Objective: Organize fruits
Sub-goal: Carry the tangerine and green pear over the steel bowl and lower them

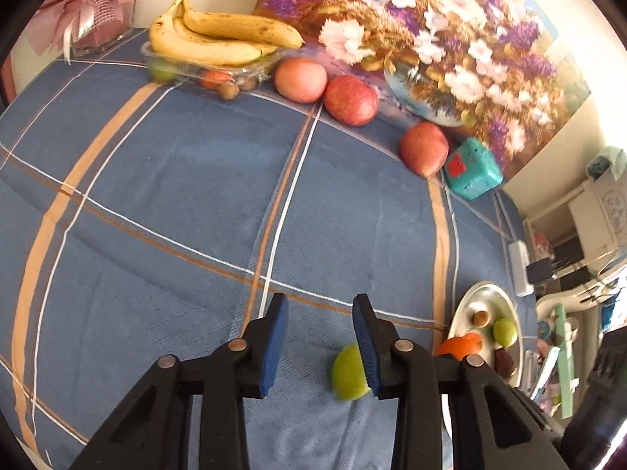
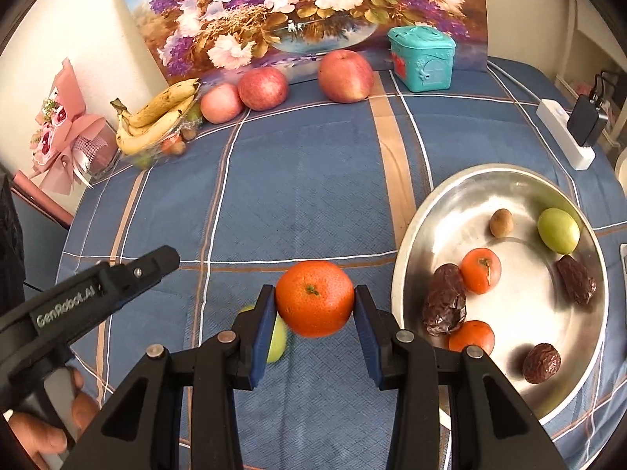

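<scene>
Right gripper (image 2: 314, 305) clamps orange (image 2: 314, 303), stem facing camera, beside metal bowl (image 2: 443, 203). Left gripper (image 1: 320, 338) wide open, empty; green fruit (image 1: 348, 372) seemingly just beneath its right finger.

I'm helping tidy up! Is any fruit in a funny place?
Yes: one green fruit lies alone on the blue tablecloth, outside the metal bowl. The right hand-held gripper holds an orange beside it.
</scene>
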